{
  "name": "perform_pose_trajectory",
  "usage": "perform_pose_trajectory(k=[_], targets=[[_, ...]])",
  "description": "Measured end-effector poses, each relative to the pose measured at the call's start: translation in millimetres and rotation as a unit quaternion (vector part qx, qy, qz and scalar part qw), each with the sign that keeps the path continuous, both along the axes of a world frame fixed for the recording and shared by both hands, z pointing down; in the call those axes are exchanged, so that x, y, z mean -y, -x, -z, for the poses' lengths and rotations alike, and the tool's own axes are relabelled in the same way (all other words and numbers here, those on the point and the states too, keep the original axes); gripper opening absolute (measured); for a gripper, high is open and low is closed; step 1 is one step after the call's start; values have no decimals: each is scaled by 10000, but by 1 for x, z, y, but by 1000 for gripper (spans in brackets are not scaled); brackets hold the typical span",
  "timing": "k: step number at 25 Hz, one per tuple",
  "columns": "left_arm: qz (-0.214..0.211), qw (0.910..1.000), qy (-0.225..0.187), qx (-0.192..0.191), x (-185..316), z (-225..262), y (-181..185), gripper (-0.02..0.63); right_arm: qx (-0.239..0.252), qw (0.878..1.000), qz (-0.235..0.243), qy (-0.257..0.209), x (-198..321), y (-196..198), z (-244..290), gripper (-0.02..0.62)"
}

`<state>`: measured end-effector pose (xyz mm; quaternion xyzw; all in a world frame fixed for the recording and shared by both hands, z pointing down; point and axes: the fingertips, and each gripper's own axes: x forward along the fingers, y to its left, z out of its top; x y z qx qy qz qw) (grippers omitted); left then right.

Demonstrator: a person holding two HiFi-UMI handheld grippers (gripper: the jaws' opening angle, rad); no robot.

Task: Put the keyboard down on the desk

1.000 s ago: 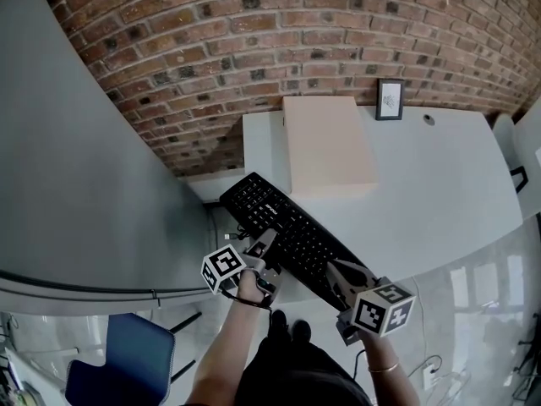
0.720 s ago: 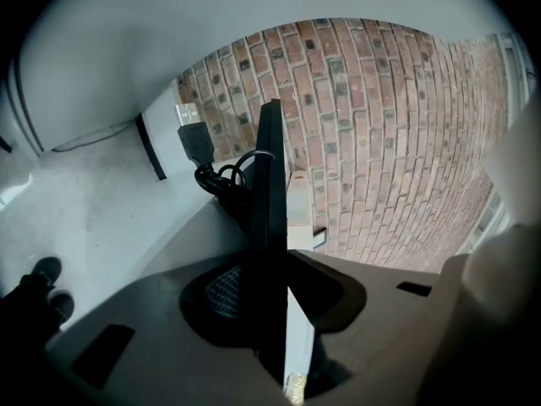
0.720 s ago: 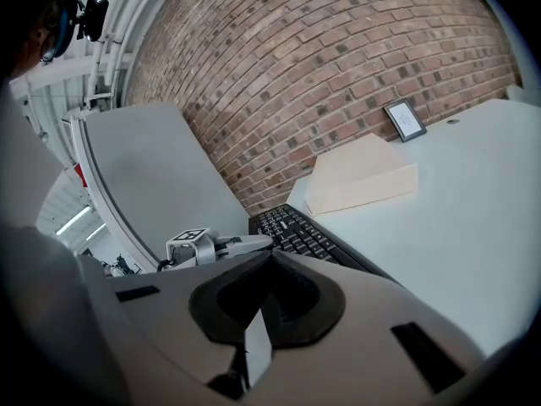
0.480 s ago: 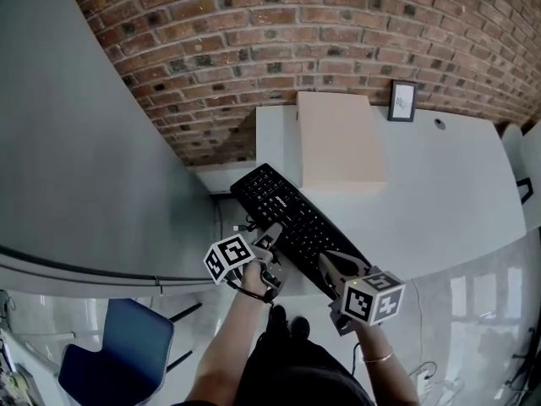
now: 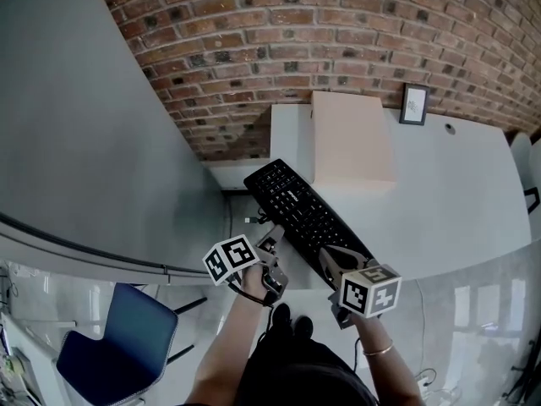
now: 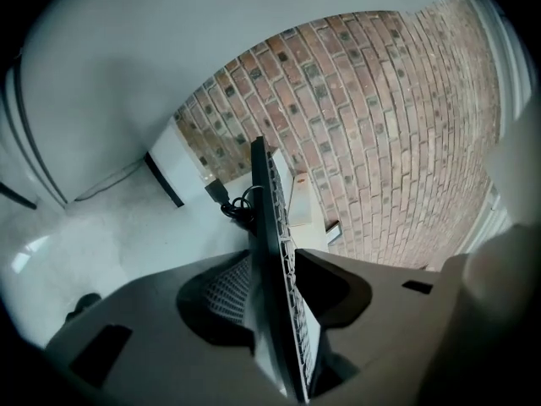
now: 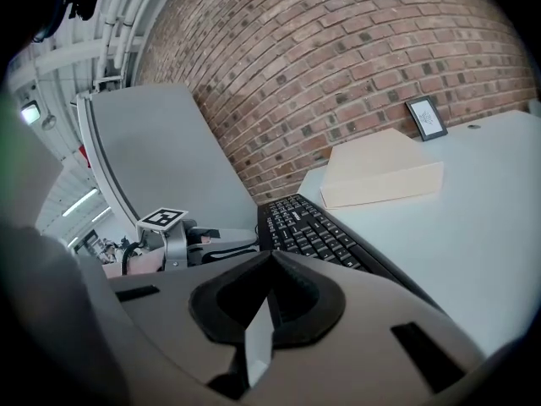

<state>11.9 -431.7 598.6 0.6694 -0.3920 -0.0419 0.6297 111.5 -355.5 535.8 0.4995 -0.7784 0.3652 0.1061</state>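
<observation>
Two grippers share this load, so the job is to lower it level. Working down from the big things: the brick wall backs the white desk, whose wide right part lies bare, and a flat beige box sits at the desk's back left against the wall.

Next in size, the black keyboard hangs slantwise over the desk's front left corner. Its far end reaches toward the box, and I judge it is not yet resting on the top. My left gripper is clamped on the keyboard's long edge, which stands upright between the jaws in the left gripper view. My right gripper is pinched on the near end, with the keys running away from its closed jaws.

To do this well, I would swing the whole board rightward over bare desk, clear of the box, and bring both ends down together so neither corner knocks. I would release only once it lies flat.

Smallest, the cable dangles bunched at the far end; I would keep it from getting trapped underneath.
</observation>
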Motion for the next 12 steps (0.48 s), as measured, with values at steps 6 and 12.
perform_pose_trajectory(k=[6,12], targets=[[-151,9980,-314,525,-23,11,11,143,-122,9998,142,-77,-8,8,2,5],[-421,9890,-767,1191,-48,25,18,88,-222,9993,245,-170,-20,15,4,5]])
